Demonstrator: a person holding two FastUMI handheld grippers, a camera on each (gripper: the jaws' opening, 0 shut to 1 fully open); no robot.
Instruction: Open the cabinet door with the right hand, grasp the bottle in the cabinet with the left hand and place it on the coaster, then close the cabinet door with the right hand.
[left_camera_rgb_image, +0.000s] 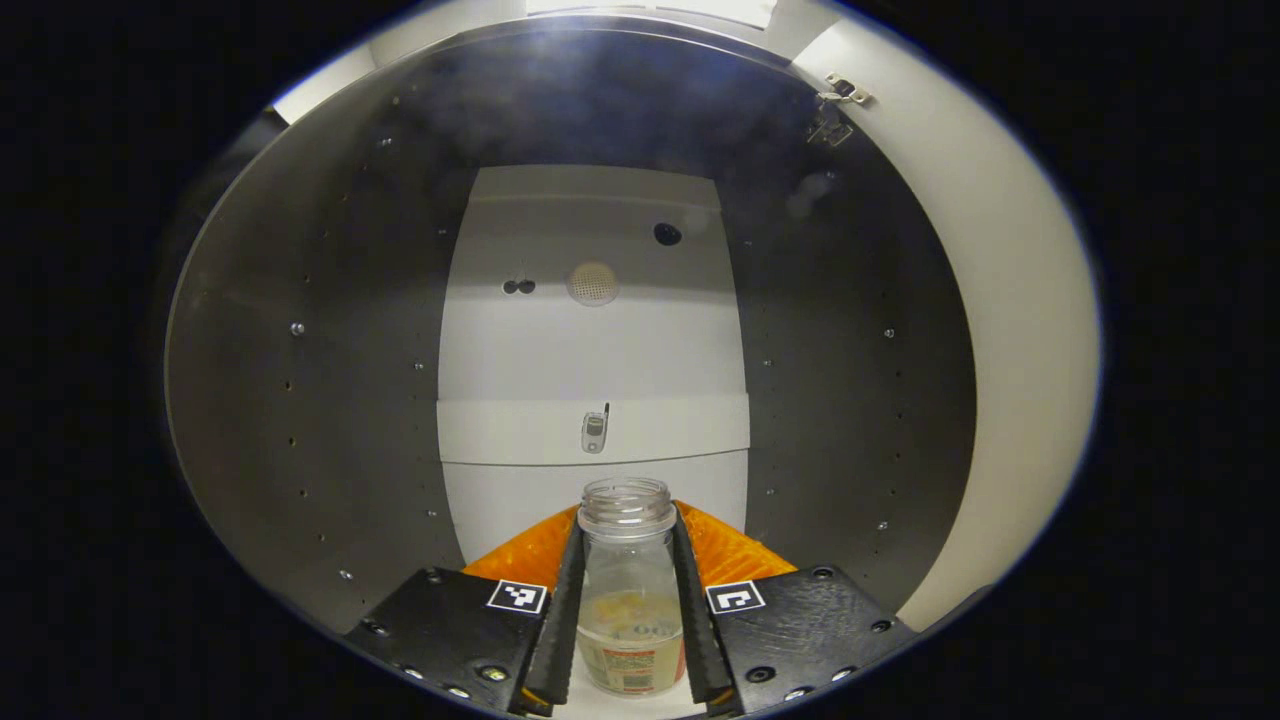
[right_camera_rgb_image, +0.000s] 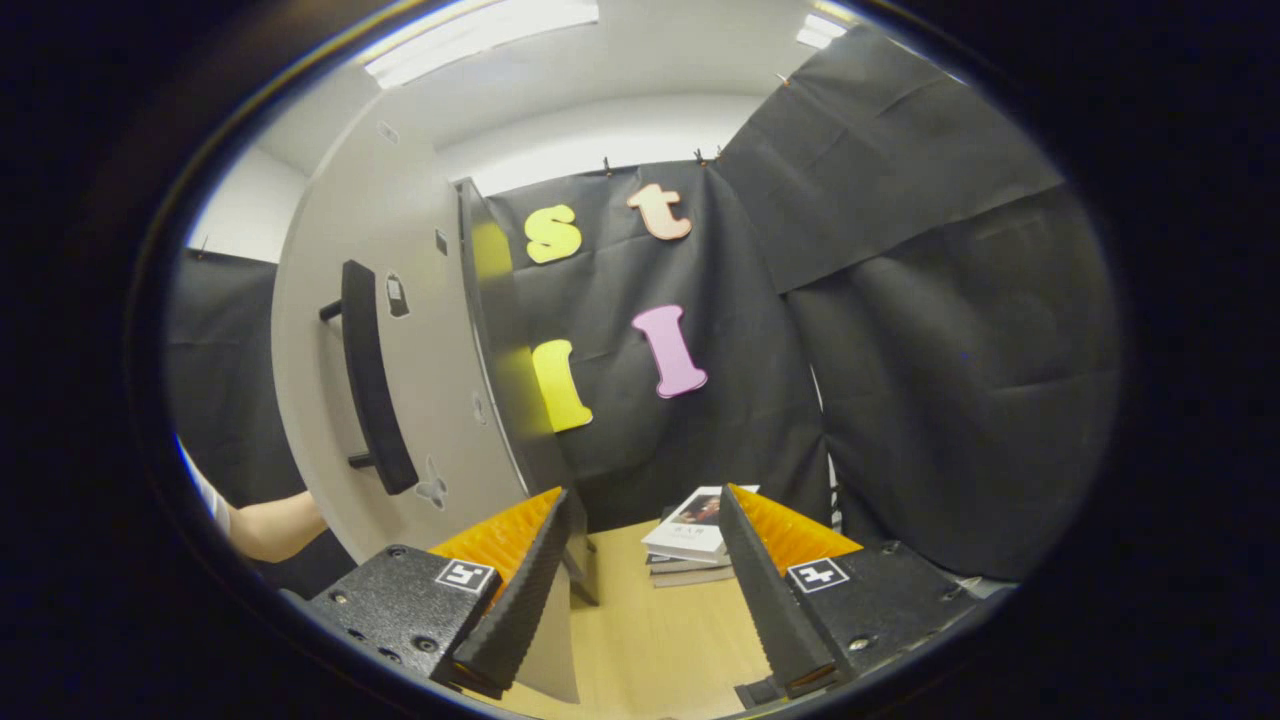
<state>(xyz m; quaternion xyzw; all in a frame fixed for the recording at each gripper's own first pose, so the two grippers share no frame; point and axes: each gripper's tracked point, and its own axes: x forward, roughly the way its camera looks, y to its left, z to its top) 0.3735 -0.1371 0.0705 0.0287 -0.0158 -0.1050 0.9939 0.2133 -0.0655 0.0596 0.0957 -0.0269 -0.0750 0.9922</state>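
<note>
Dark cabinet walls (left_camera_rgb_image: 330, 400) surround my left gripper (left_camera_rgb_image: 628, 610), whose fingers pinch the clear bottle (left_camera_rgb_image: 628, 590) just below its open mouth, the bottle upright on the cabinet floor near the front. I'd lift it straight, then draw back level so nothing spills or clips the frame. My right gripper (right_camera_rgb_image: 640, 590) is spread with nothing between its fingers, above the wooden table (right_camera_rgb_image: 650, 640). Just beyond it the cabinet door (right_camera_rgb_image: 400, 350) stands open, its black handle (right_camera_rgb_image: 370, 380) within reach; stacked books (right_camera_rgb_image: 695, 540) lie farther back.
</note>
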